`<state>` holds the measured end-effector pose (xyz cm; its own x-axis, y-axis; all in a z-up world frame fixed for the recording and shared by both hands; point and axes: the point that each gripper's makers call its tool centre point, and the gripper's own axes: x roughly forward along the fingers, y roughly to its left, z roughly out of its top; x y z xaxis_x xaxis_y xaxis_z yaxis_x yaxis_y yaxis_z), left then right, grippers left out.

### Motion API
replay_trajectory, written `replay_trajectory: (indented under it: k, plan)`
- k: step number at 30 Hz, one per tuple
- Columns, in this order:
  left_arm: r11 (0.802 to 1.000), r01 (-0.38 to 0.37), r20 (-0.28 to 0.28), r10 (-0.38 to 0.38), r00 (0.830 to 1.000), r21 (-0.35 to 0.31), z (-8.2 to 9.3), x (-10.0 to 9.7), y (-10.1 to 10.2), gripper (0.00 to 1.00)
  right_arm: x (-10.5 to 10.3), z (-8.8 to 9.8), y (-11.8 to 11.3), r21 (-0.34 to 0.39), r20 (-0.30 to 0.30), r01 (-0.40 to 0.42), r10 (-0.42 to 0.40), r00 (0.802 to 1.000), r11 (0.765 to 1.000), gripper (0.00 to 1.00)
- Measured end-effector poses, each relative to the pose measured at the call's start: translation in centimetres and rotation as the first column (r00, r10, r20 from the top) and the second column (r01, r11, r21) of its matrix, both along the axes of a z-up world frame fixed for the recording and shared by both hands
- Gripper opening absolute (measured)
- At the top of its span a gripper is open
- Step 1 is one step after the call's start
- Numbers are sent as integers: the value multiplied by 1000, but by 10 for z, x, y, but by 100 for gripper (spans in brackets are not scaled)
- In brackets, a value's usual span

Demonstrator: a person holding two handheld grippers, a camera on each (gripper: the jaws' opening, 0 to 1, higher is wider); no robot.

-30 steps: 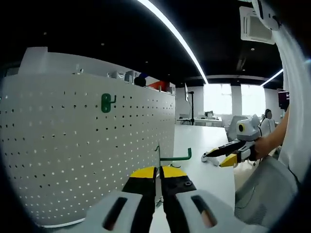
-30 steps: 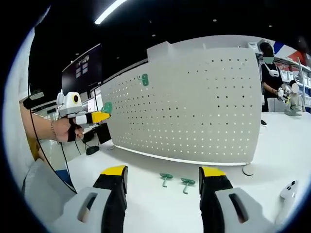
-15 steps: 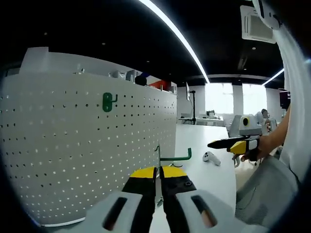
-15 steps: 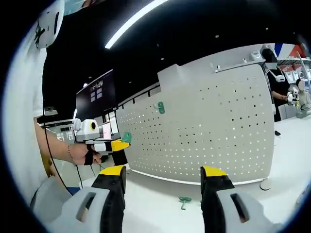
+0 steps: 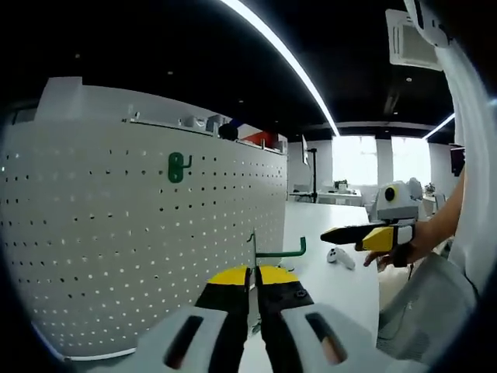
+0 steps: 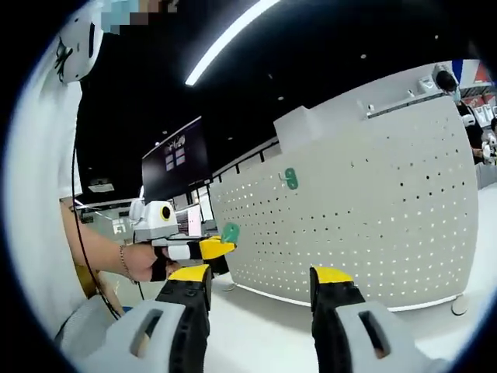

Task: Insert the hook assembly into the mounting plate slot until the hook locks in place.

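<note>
The white pegboard mounting plate [image 5: 116, 233] stands upright on the left, with one green hook [image 5: 177, 166] hanging in its upper rows. My left gripper [image 5: 254, 273] is shut on a green hook assembly [image 5: 279, 252], whose arm points right, a little off the board's face. In the right gripper view the same plate [image 6: 373, 225] and its mounted hook [image 6: 290, 179] show. There the left gripper [image 6: 221, 247], held by a hand, carries the green hook [image 6: 230, 232] left of the board. My right gripper [image 6: 261, 273] is open with nothing between its fingers; it appears too in the left gripper view [image 5: 353, 235].
A white tabletop [image 5: 334, 284] runs along the foot of the board. A small white controller [image 5: 339, 256] lies on it at the far side. A person's white sleeve [image 5: 474, 194] is at the right. A dark monitor [image 6: 176, 159] hangs behind the left gripper.
The right gripper view has tilted up, and the loose green hooks on the table have dropped out of it. The right gripper has risen. My left gripper still holds its hook.
</note>
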<state>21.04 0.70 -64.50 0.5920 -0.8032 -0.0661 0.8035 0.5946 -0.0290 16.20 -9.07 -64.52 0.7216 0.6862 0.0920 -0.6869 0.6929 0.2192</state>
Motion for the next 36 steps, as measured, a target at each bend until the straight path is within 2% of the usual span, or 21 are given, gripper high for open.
replay_trajectory:
  k: [15,33,36]
  plan:
    - [1000,-13,7,13,1000,-9,6,0,-4,3,13,11,36,35,17,-57,56,998,998,44]
    - [1000,-5,9,5,1000,-21,9,-5,-10,3,24,24,61,80,28,-81,79,996,993,38]
    - [1000,-8,9,9,1000,-24,9,-5,-9,3,26,25,66,78,24,-90,88,996,993,35]
